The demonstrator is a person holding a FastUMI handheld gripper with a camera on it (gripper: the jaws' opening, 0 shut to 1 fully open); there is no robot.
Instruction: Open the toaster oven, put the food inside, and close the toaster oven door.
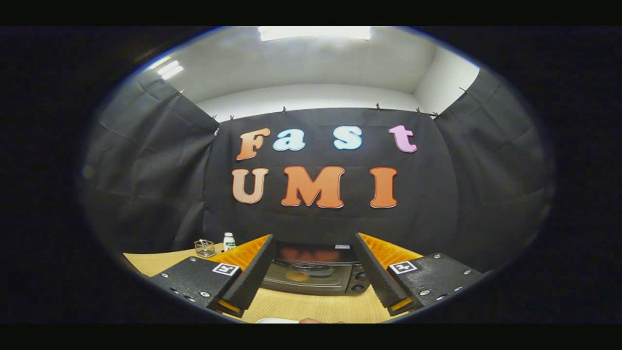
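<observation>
Gripper (313,272) gapes wide, holding nothing, toaster oven (316,274) framed beyond its fingers, door apparently closed. Misjudge the handle and those fingers could slip off.

we record: black cloth walls (160,165) pinned up on three sides by small clips; above them white room wall (311,95) and ceiling with a bright light panel (313,32), a second one (170,69) to the side; a pale wooden table (301,306) below.
</observation>
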